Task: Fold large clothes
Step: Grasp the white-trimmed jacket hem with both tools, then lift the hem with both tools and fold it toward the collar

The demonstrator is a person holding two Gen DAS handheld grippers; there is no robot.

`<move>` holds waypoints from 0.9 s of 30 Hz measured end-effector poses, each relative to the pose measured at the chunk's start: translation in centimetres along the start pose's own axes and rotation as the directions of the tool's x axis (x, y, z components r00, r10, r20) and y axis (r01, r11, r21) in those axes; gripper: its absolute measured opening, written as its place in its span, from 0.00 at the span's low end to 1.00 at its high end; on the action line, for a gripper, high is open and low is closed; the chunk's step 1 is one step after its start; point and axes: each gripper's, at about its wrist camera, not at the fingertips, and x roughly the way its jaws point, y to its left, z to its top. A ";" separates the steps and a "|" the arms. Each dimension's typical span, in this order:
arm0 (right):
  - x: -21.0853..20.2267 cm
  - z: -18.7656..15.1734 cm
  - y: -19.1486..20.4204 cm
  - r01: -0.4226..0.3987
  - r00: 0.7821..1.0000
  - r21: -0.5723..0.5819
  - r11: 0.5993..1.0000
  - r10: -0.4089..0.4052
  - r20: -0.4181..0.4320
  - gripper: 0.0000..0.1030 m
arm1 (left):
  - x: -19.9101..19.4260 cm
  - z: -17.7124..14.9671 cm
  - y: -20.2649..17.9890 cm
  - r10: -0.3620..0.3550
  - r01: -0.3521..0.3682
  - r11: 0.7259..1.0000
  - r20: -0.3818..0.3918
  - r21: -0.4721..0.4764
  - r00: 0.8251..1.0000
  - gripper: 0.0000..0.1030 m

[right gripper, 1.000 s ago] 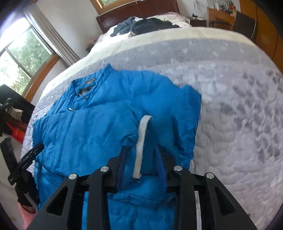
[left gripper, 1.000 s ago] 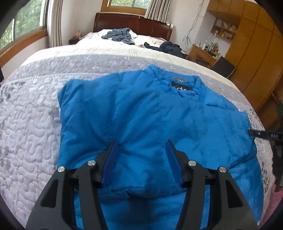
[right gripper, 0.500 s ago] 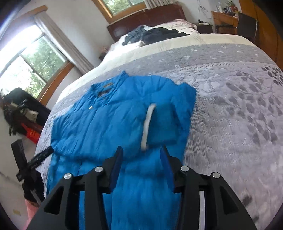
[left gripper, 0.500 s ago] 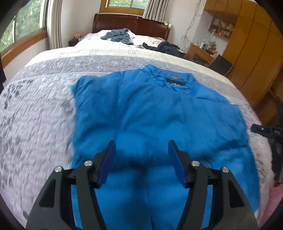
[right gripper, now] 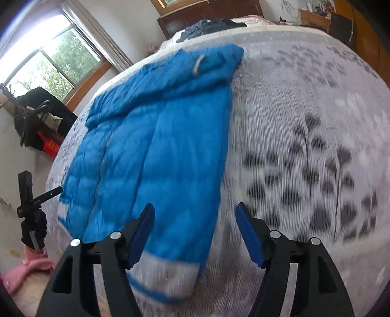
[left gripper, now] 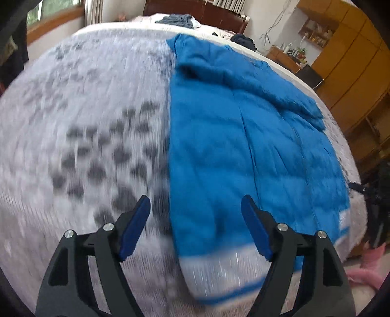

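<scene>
Both grippers swung to the blue jacket's (left gripper: pixel 243 146) hem corners, jaws wider.

The bed (left gripper: pixel 85 122) has lots of bare room. In the left view the gray cover is free all the way from the jacket (left gripper: pixel 231 146) to the bed's left edge. In the right view it is free from the jacket (right gripper: pixel 158 146) to the right edge. Both claws are wide apart with nothing between the fingers. Loose clothes (left gripper: pixel 180 19) lie far off at the head of the bed. A black stand (right gripper: pixel 30 195) is on the floor by the near left corner, just off the bed.
</scene>
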 end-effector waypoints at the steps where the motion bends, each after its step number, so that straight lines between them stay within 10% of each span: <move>1: -0.1 -0.7 0.0 -0.006 1.000 0.006 1.000 0.006 -0.001 0.67 | 0.0 -0.6 0.0 -0.011 0.011 1.000 -0.004 -0.006 1.000 0.74; 19: 1.9 -5.8 3.1 -0.089 0.993 -0.067 0.994 0.083 -0.078 0.61 | 0.9 -3.8 -0.8 -0.134 0.133 0.991 -0.066 -0.021 0.989 0.74; 27: 1.4 -5.2 2.8 -0.137 0.990 -0.075 0.988 0.134 -0.044 0.28 | 0.5 -3.6 0.3 -0.167 0.159 0.979 -0.055 -0.129 0.984 0.29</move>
